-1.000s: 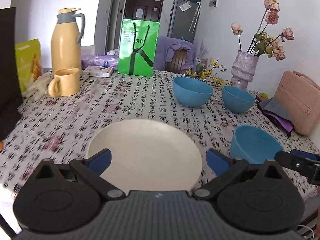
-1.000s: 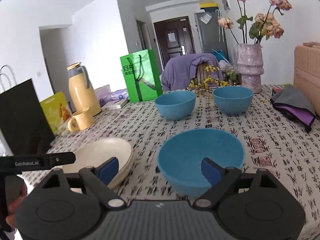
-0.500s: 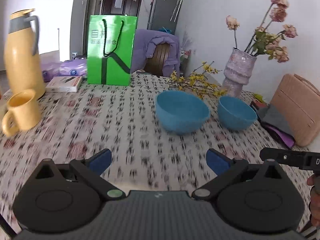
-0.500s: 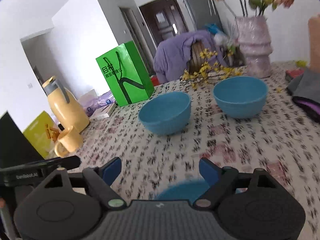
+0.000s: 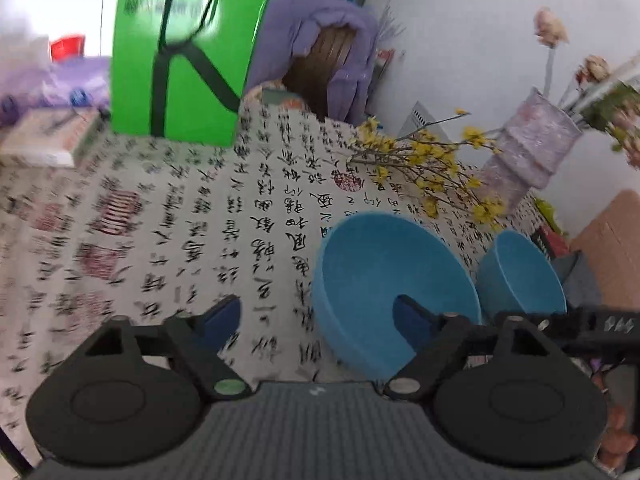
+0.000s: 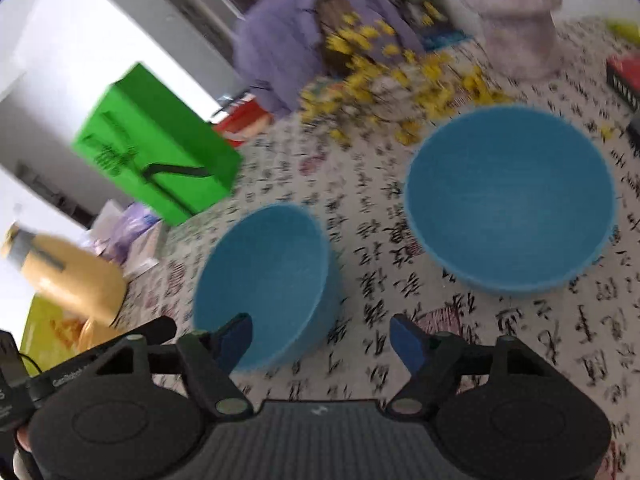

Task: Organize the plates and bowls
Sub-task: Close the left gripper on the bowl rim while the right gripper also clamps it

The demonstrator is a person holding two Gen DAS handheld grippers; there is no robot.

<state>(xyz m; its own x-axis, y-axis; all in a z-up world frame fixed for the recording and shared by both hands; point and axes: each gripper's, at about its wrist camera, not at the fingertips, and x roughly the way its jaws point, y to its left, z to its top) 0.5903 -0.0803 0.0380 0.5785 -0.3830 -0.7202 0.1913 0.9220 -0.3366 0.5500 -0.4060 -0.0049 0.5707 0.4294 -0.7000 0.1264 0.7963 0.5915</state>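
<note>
Motion blur smears the yellow blossoms (image 6: 384, 68); the vase (image 6: 516, 20) top is cropped.

Both bowls (image 6: 264, 276) (image 6: 508, 200) look matt blue, faintly grainy, no gloss. Tablecloth (image 5: 160, 216) is printed cloth, dull. Green bag (image 5: 180, 52) is smooth paper with a slight sheen. Vase (image 5: 532, 140) is rough, mottled, ceramic-looking. Purple garment (image 6: 280, 40) is fuzzy fabric. Yellow jug (image 6: 68, 276) is smooth, semi-gloss. Gripper bodies are matt black plastic, ribbed centre.

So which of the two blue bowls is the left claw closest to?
The left blue bowl, the one nearer the green paper bag. One finger of the closing left claw already overlaps its rim; the right blue bowl sits off to the side.
</note>
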